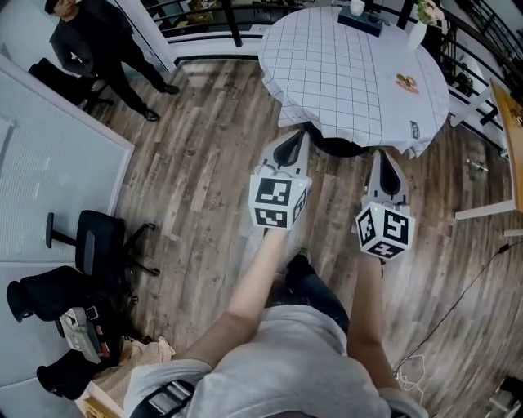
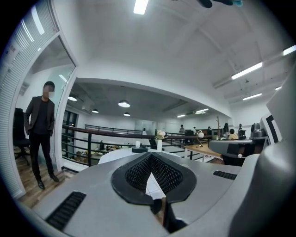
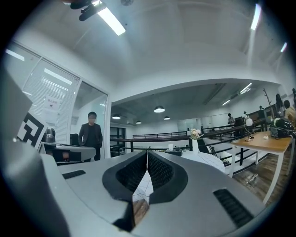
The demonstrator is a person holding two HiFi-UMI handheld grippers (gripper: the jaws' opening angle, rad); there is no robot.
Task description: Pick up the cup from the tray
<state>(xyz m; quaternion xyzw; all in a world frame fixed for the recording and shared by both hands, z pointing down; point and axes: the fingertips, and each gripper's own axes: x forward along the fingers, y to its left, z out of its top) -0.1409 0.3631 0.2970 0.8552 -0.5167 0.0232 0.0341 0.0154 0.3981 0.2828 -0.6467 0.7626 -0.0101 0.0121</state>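
Note:
A white cup (image 1: 357, 6) stands on a dark tray (image 1: 360, 22) at the far side of a round table (image 1: 343, 73) covered with a white checked cloth. Both grippers are held level, short of the table's near edge and pointing toward it. My left gripper (image 1: 297, 135) is shut with nothing in it, and so is my right gripper (image 1: 382, 154). In the left gripper view the cup (image 2: 138, 144) and tray (image 2: 139, 149) show small beyond the shut jaw tips (image 2: 150, 155). The right gripper view shows the cup (image 3: 171, 147) just right of its closed tips (image 3: 147, 152).
A white vase with flowers (image 1: 418, 33) and a small snack (image 1: 406, 82) also sit on the table. A person in dark clothes (image 1: 98, 41) stands far left. A black office chair (image 1: 98, 241) is at the left, a wooden desk (image 1: 508, 122) at the right, a dark railing (image 1: 212, 12) behind.

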